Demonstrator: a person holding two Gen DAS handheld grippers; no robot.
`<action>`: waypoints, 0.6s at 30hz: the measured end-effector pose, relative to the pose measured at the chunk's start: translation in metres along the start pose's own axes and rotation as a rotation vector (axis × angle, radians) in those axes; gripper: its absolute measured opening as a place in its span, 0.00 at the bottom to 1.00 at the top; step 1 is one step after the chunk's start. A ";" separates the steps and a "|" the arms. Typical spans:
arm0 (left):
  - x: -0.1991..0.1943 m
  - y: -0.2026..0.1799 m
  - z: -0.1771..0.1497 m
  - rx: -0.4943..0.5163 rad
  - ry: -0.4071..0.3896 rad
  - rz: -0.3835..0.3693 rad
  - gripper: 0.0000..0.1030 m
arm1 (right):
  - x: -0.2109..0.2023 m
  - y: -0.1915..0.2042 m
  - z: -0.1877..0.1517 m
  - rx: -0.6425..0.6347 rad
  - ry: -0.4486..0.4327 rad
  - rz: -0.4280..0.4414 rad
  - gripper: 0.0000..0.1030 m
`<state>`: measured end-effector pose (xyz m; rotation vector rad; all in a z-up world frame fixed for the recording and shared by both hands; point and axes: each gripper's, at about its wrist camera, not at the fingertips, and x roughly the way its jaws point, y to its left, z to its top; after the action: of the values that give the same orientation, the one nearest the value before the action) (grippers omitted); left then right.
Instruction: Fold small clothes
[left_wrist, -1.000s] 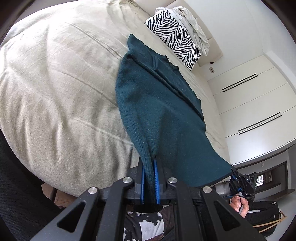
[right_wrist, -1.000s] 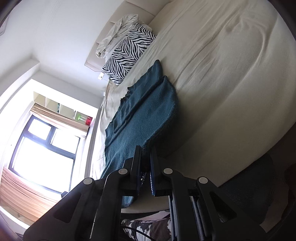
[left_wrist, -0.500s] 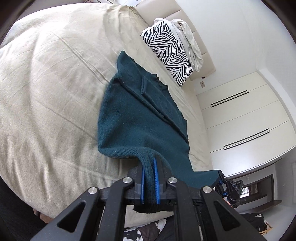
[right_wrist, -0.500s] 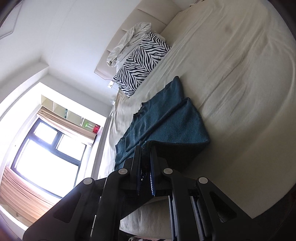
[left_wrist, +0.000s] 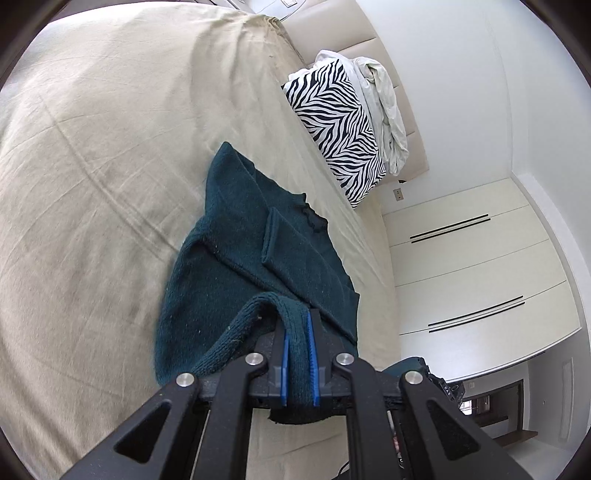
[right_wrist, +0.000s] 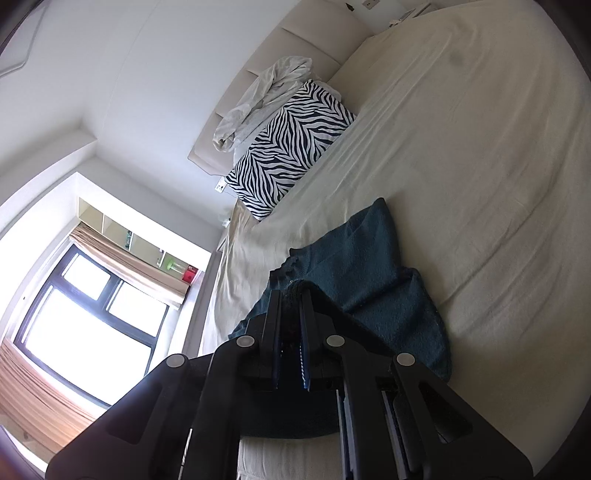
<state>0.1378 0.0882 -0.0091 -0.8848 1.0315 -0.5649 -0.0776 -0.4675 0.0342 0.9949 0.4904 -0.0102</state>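
A dark teal knit sweater lies on the beige bed sheet, its sleeves folded over the body. My left gripper is shut on the sweater's ribbed bottom hem, lifted and carried forward over the body. In the right wrist view the sweater lies ahead, and my right gripper is shut on the other corner of the hem, held above the sweater. The lower part of the sweater bends up into both grippers.
A zebra-print pillow with a crumpled white cloth leans at the headboard. White wardrobe doors stand beside the bed. A window is on the other side. The sheet spreads wide beyond the sweater.
Both grippers moved forward toward the pillow with the hem, so the sweater's lower part now doubles over its upper part instead of hanging off the bed edge.
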 end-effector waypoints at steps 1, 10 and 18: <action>0.005 0.000 0.008 -0.005 0.000 -0.004 0.10 | 0.007 0.001 0.007 0.000 -0.005 -0.001 0.07; 0.063 0.007 0.078 -0.047 -0.014 0.004 0.10 | 0.104 0.000 0.069 -0.001 -0.023 -0.079 0.07; 0.120 0.026 0.126 -0.096 -0.006 0.044 0.11 | 0.190 -0.020 0.100 0.019 -0.010 -0.187 0.07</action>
<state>0.3029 0.0558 -0.0606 -0.9453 1.0770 -0.4793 0.1267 -0.5190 -0.0134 0.9645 0.5740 -0.1879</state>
